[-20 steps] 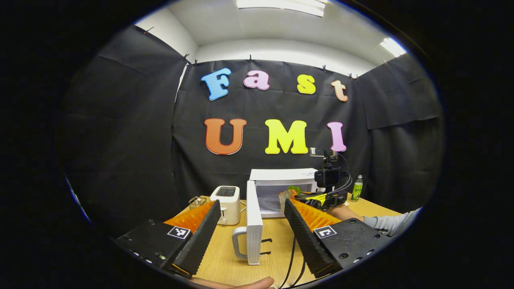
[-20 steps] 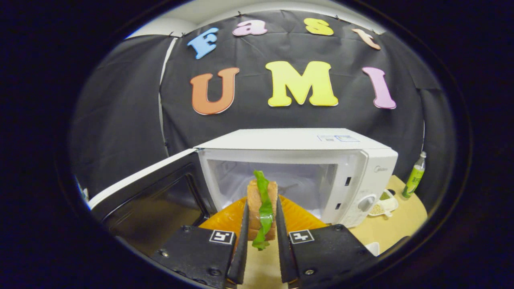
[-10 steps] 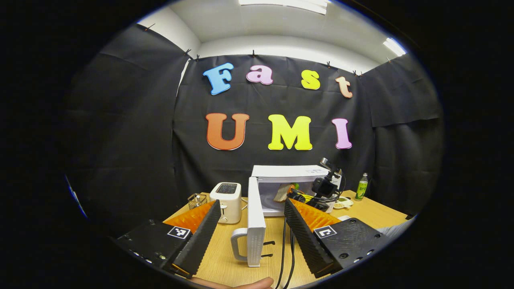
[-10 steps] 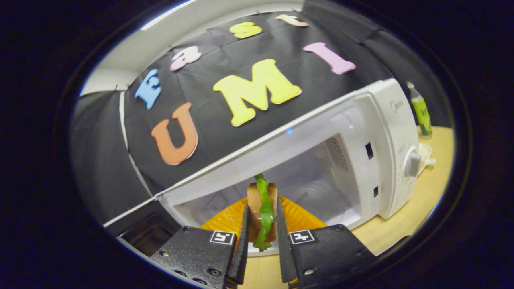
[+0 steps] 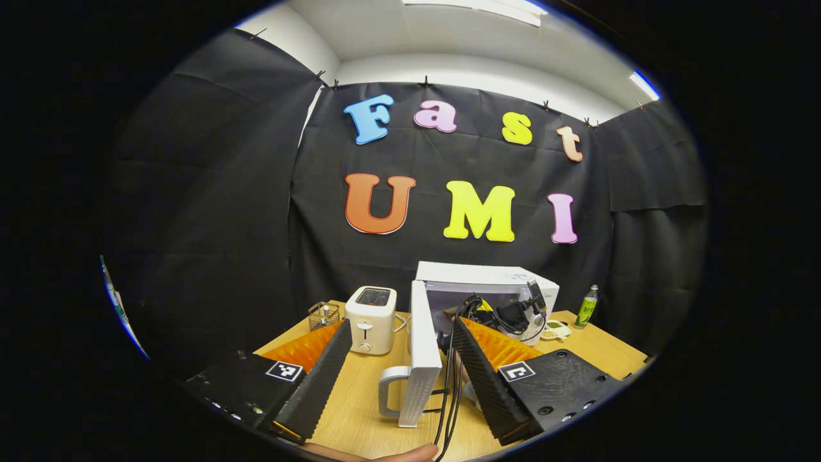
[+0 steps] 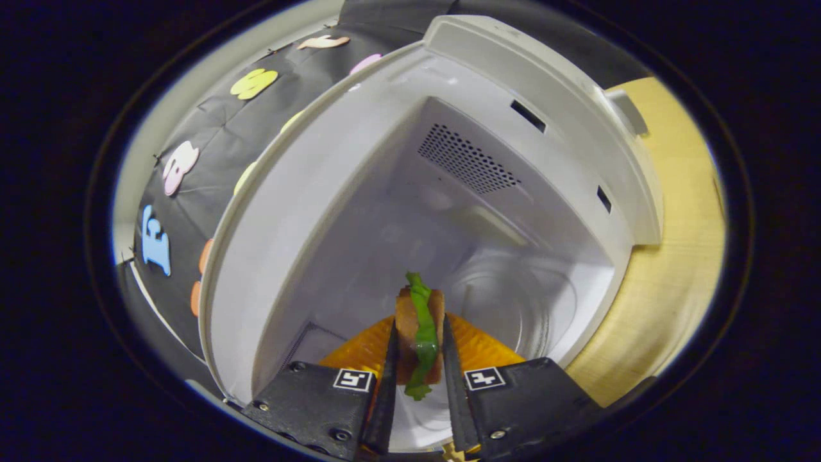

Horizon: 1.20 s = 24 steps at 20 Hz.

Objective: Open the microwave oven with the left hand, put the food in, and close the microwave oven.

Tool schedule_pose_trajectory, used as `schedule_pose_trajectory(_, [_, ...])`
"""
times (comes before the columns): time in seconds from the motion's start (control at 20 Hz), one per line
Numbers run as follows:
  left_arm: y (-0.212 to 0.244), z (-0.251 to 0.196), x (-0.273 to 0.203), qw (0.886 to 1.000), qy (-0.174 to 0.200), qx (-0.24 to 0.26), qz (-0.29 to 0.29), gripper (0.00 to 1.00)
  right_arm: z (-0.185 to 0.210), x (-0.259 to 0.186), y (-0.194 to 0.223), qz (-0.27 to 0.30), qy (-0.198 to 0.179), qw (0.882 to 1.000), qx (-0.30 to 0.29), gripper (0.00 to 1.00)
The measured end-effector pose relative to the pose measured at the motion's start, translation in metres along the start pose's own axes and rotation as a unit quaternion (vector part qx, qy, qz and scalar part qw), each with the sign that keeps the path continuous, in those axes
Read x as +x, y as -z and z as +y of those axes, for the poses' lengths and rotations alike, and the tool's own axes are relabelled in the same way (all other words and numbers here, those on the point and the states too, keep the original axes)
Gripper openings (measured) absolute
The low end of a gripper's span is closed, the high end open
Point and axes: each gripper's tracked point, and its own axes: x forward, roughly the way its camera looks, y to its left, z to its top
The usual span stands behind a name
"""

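Note:
In the left gripper view the white microwave (image 5: 487, 277) stands at the back of the table, its door (image 5: 423, 353) swung out edge-on toward me, handle (image 5: 390, 393) on its near side. My left gripper (image 5: 401, 350) hangs open in front of the door, touching nothing. The right gripper (image 5: 507, 316) reaches into the oven's mouth there. In the right gripper view my right gripper (image 6: 418, 346) is shut on a sandwich (image 6: 420, 333) of bread and green lettuce, rolled sideways and held inside the white cavity (image 6: 449, 212) above the glass turntable (image 6: 519, 301).
A white toaster (image 5: 371, 310) and a small wire basket (image 5: 322, 316) stand left of the microwave. Right of it are a small dish (image 5: 555, 330) and a green bottle (image 5: 586, 307). Black cables (image 5: 452, 378) trail over the wooden table (image 5: 359, 410).
My right gripper has pushed forward with the sandwich, from in front of the opening to inside the cavity, rolling further sideways. The left gripper's view has drifted a little; its jaws stayed open.

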Motion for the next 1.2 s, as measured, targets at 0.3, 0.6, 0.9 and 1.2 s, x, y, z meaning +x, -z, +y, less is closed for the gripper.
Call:
schedule_pose_trajectory(0.3, [0.005, -0.001, 0.001, 1.000, 0.004, 0.000, 0.003, 0.95, -0.025, -0.004, 0.014, 0.019, 0.041, 0.995, -0.087, 0.39])
schedule_pose_trajectory(0.6, [0.013, -0.006, -0.005, 1.000, 0.014, -0.004, 0.009, 0.95, -0.033, -0.006, 0.019, 0.036, 0.038, 0.991, -0.122, 0.50])
schedule_pose_trajectory(0.9, [0.017, 0.005, -0.011, 1.000, -0.003, 0.013, 0.003, 0.95, -0.040, -0.013, 0.012, 0.047, 0.046, 0.980, -0.187, 0.60])
schedule_pose_trajectory(1.2, [0.026, 0.032, -0.019, 0.999, -0.031, -0.009, 0.010, 0.95, -0.047, -0.030, 0.010, 0.056, 0.016, 0.944, -0.325, 0.97])
